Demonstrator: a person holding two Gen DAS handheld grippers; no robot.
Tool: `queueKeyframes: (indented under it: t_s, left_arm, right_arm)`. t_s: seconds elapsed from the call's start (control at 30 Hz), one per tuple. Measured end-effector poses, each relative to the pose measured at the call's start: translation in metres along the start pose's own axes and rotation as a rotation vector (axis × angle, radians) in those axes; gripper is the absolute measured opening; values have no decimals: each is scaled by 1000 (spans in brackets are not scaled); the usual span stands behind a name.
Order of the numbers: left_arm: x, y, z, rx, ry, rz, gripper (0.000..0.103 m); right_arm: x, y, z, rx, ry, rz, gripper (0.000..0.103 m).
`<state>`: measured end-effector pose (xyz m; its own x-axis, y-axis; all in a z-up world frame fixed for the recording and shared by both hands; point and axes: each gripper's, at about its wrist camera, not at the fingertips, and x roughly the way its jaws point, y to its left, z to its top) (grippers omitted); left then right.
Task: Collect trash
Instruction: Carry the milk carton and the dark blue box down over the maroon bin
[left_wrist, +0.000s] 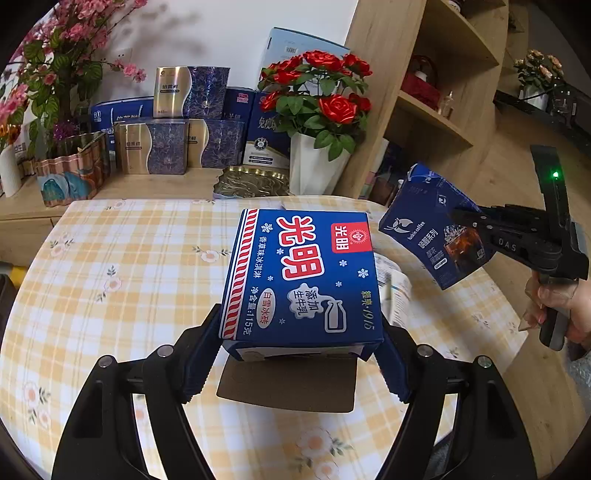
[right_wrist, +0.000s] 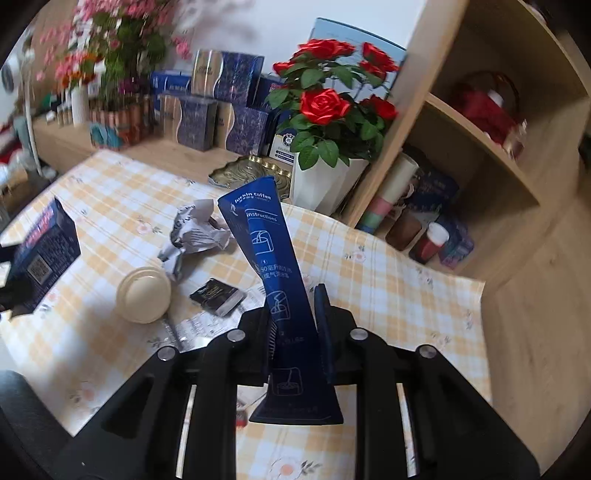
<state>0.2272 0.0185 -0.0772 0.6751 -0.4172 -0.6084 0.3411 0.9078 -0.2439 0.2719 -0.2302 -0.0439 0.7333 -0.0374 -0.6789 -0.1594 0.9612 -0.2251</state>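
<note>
Ice-cream carton (left_wrist: 301, 280): glossy blue cardboard, boxy, pinched at its sides between the left gripper (left_wrist: 295, 363) fingers, lifted over the yellow checked tablecloth (left_wrist: 110, 258), its shadow on the cloth beneath. Coffee box (right_wrist: 275, 280): blue card, squashed flat, clamped between the right gripper (right_wrist: 295, 325) fingers. On the cloth: crumpled silvery wrapper (right_wrist: 195, 232), round cream lid (right_wrist: 144, 295), small black sachet (right_wrist: 218, 295). Printed sheet under them partly hidden; left view shows only a scrap of paper behind the carton
</note>
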Motion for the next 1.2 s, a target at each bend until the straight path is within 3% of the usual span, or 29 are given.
queueKeyframes:
  t_s: [0.27,0.57,0.87,1.2]
  left_arm:
    - [-37,-13,-27,-15,-7,-12,74]
    - [-78,-25,-62,-29,-25,-15,74]
    - [-123,-34,-102,-34,-44,-17,74]
    - [-154,-35,-143,-49,-22,-6,74]
  right_arm:
    - [-43,-39,-38,188,-41,114,23]
    - [-87,-46,-91,285,-56,205,23]
    - [-131,-19,-148,327,-63,323,23]
    - [-159,33,-207,311,1,464,23]
